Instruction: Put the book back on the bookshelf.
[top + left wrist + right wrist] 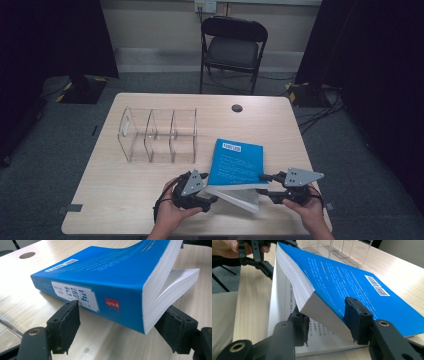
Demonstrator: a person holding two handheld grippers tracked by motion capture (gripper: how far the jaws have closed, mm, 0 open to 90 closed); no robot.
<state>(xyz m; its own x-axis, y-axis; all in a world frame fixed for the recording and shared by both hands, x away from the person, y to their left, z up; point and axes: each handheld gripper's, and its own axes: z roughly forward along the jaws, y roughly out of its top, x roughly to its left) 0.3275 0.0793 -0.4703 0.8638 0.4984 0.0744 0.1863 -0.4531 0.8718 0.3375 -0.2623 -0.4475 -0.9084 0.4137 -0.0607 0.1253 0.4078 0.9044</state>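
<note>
A thick blue paperback book (pixel 235 162) lies at the table's near right, back cover up with a barcode. Its upper block of pages is lifted off the lower pages (pixel 240 197). My right gripper (pixel 259 184) is shut on the book (pixel 352 282): one pad lies on the blue cover and the other is under the raised block (pixel 324 307). My left gripper (pixel 210 188) stands open at the book's near left corner. Its jaws straddle the spine corner (pixel 122 307) of the book (pixel 112 272), wide apart. The left gripper (pixel 257 255) also shows far off in the right gripper view.
A clear acrylic divider rack (pixel 157 135) stands on the wooden table (pixel 125 190) to the left of the book, and is seen behind it (pixel 337 250). A round cable hole (pixel 237 108) is at the far edge. A black folding chair (pixel 232 47) stands beyond the table.
</note>
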